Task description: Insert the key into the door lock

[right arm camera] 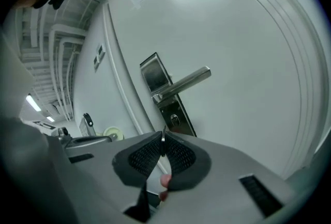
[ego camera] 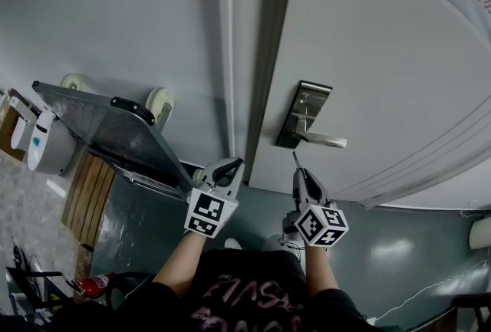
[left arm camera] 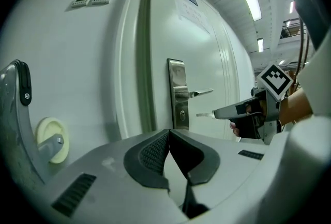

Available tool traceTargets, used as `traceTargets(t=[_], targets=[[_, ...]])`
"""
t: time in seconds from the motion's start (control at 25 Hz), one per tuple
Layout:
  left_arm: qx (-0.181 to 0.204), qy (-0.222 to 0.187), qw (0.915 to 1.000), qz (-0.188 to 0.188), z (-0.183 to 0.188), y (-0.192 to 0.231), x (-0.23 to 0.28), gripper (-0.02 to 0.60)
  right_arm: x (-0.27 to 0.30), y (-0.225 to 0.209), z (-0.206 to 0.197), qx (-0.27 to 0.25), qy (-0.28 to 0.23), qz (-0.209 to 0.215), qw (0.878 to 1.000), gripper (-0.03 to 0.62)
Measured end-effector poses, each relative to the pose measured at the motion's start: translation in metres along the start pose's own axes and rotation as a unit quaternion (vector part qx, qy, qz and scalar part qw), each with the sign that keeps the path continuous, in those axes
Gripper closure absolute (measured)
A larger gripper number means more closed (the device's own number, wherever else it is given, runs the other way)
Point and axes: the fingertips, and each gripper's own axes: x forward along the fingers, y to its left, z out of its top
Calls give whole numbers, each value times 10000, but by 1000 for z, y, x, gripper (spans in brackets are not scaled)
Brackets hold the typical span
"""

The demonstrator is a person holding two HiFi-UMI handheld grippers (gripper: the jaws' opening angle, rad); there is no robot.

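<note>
- Right gripper view: right gripper clamped on thin silver key, tip near but short of the round keyhole in the steel door lock.
- Left gripper view: left gripper closed on nothing, well apart from the lock.

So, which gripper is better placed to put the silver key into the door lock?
Right. The right gripper is shut on the silver metal key, its tip pointing at the round keyhole in the steel lock plate. The left gripper is shut on nothing, nearer the door frame.
</note>
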Motion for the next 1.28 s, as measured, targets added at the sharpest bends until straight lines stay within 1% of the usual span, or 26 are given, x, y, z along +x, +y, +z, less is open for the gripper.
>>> traceTargets(t=[0.2, 0.44, 0.72, 1.04, 1.28], targets=[[20, -23, 9998, -192, -1, -4, 6, 569, -4, 1, -2, -30, -38, -97, 9999, 514], [109, -38, 9995, -296, 0, -6, 7, 569, -3, -2, -1, 372, -144, -122, 9991, 514], [121, -57, 9997, -201, -3, 6, 4, 569, 6, 1, -1, 914, -326, -41, 9953, 514], [197, -81, 9997, -136, -10, 11, 4, 569, 14, -8, -5, 1322, -455, -14, 9902, 514], [250, -76, 9996, -78, -8, 18, 8, 568, 24, -14, -1, 1744, -595, 8, 9829, 514]])
